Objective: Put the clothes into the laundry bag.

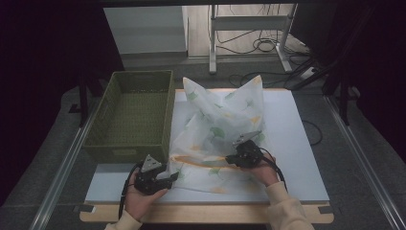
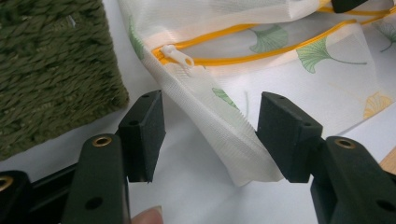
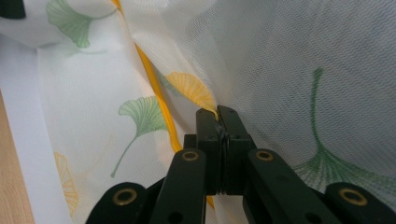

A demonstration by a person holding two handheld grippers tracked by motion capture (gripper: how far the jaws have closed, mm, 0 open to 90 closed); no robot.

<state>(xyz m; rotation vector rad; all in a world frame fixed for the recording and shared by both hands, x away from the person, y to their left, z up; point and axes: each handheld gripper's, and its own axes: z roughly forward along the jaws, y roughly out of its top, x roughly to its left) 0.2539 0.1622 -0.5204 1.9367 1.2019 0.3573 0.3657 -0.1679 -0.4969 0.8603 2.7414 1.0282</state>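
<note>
The mesh bag (image 1: 222, 129) lies on the table (image 1: 297, 143) just right of the basket (image 1: 131, 115), its fabric pinched by the right tool (image 3: 217, 112), so the spread left tool (image 2: 205, 123), straddling the bag's corner, should close near the zipper pull (image 2: 177, 55).

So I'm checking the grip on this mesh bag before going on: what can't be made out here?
- Mesh bag contents: high view, bunched fabric hides inside.
- Zipper end: right gripper view, right gripper covers it.
- Basket: left gripper view, cut off by the edge.
</note>
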